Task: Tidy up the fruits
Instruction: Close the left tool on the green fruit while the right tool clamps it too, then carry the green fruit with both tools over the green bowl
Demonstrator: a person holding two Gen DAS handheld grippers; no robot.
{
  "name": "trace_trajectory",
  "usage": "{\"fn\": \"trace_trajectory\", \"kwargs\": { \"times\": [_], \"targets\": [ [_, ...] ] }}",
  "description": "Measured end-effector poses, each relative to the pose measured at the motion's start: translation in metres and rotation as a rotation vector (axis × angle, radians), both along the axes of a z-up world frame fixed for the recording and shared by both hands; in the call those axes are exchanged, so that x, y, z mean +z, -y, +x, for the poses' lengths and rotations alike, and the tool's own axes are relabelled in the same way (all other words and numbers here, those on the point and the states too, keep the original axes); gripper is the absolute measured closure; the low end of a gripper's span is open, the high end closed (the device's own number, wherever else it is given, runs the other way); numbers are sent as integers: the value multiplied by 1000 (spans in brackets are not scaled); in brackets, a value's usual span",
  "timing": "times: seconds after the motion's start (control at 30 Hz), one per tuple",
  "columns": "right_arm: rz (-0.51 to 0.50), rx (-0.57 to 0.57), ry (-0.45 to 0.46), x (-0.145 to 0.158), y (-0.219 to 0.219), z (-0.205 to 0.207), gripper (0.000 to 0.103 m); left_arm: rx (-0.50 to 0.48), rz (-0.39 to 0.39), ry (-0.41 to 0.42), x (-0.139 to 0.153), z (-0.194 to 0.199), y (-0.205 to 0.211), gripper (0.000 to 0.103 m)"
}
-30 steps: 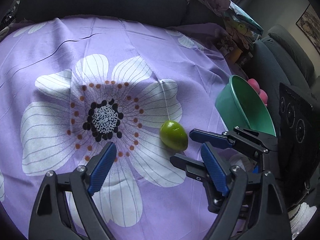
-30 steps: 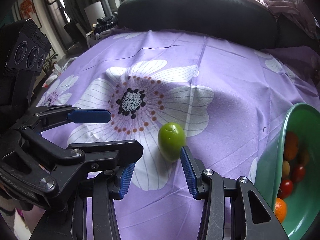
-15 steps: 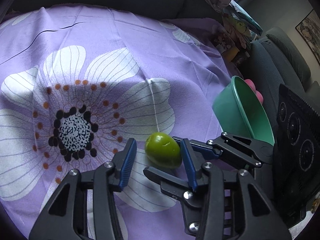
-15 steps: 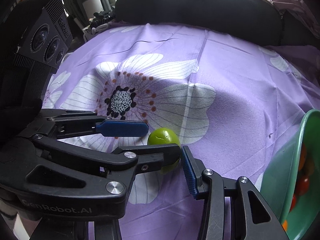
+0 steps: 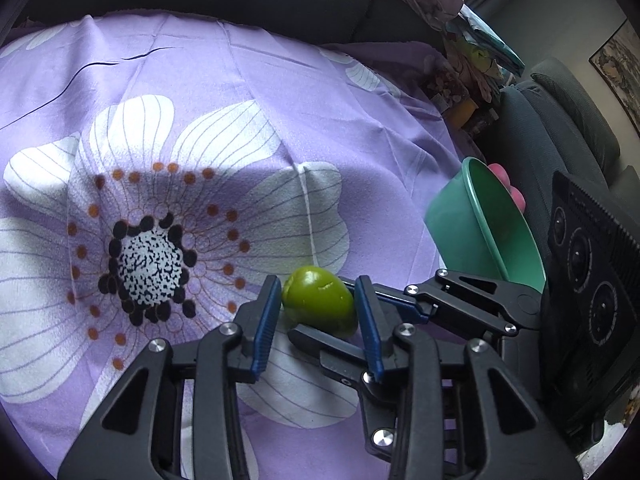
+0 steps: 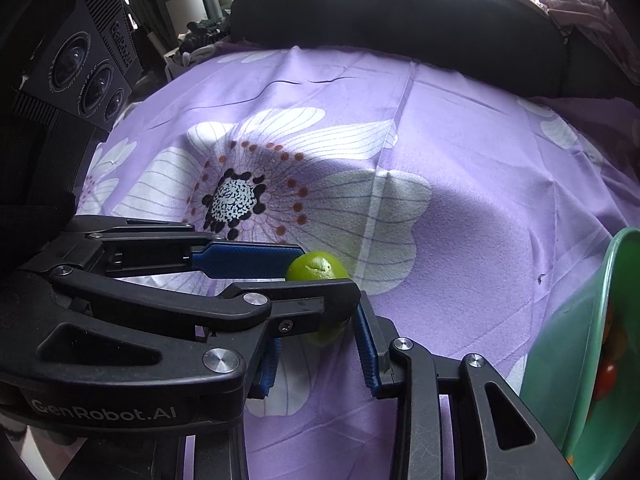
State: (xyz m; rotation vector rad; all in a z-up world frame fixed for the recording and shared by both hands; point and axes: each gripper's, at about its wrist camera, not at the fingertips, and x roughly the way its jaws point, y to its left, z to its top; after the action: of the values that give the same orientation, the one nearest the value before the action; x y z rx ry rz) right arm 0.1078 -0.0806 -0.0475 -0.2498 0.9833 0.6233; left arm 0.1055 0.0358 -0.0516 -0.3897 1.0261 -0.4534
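Green fruit (image 5: 319, 301) sits on my purple flowered cloth (image 5: 240, 100), on a white petal just off the flower's dark centre. My left gripper (image 5: 316, 304) straddles it, jaws closing, blue pads about on its flanks; can't tell firm contact yet. My right gripper (image 6: 316, 336) is closing too, coming at the same fruit crosswise, and the left tongs' arm lies across its view, hiding the fruit's lower half. Green bowl (image 6: 580, 360) with red and orange fruit is tilted, near the fruit, beyond the right gripper. Dark sofa back (image 6: 400, 12) behind the cloth.
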Motion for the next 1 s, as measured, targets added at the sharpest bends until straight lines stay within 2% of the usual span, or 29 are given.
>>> {"fn": "trace_trajectory", "kwargs": {
  "times": [0.5,1.0],
  "targets": [
    [59,2,38,22,6,-23,68,-2,37,90,30,-34,6,65],
    [102,-21,96,50,29,-61,68,-39,79,168,63,-64,39,65]
  ]
}}
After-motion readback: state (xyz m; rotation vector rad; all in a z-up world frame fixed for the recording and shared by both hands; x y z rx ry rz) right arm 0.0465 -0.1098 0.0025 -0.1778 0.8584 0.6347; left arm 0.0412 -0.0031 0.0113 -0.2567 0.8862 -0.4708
